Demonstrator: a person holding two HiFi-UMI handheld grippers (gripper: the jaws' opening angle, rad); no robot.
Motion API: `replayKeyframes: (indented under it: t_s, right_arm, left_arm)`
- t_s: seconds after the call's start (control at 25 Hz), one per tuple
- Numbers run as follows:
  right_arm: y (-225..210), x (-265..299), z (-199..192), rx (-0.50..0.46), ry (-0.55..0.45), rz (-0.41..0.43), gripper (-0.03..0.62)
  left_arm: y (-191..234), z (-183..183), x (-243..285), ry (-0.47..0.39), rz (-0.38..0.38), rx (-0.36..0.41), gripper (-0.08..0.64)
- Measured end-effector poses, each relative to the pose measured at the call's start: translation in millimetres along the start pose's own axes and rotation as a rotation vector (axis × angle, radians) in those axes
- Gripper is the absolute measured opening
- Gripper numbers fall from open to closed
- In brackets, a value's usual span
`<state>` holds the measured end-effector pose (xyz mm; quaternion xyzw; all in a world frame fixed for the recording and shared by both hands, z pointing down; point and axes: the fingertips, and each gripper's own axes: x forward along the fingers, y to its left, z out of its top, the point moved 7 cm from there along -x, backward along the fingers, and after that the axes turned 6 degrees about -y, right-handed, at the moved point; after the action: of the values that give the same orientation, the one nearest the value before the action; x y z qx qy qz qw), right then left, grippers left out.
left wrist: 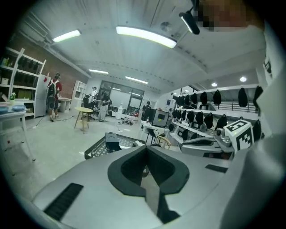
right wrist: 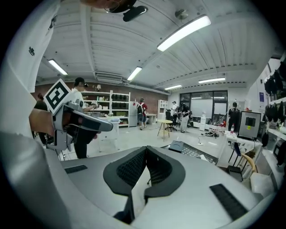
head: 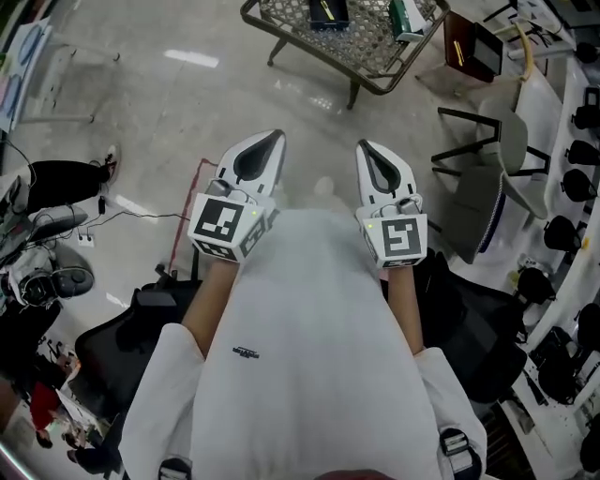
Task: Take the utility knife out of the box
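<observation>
The fingers (left wrist: 127, 170) of left gripper (left wrist: 145, 148) and right gripper (right wrist: 146, 150) are pressed together, empty, near my chest. Utility knife unseen, presumably inside the dark blue rectangular box (head: 328, 12) on the wire-mesh metal tabletop (head: 370, 45), well ahead. I should approach, then open before reaching.

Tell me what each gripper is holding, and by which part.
Nothing is held. The left gripper and the right gripper both have their jaws together with nothing between them.
</observation>
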<state>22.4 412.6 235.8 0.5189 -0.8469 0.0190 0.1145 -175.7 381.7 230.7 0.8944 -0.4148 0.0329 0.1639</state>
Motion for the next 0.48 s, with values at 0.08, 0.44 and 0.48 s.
replayKeyframes:
  t_s: [0.08, 0.44, 0.48]
  right_arm:
    - [-17.0, -13.1, -8.2, 0.027, -0.004, -0.004, -0.002]
    - [-74.0, -42.7, -23.6, 0.053, -0.083, 0.008, -0.002]
    - [-79.8, -44.4, -26.1, 0.060, -0.086, 0.005, -0.002]
  left_arm:
    - [-19.3, 2.4, 8.3, 0.001, 0.004, 0.018, 0.002]
    - [-70.3, -18.7, 37.8, 0.039, 0.038, 0.037, 0.001]
    - [-73.9, -19.3, 41.4, 0.038, 0.042, 0.039, 0.000]
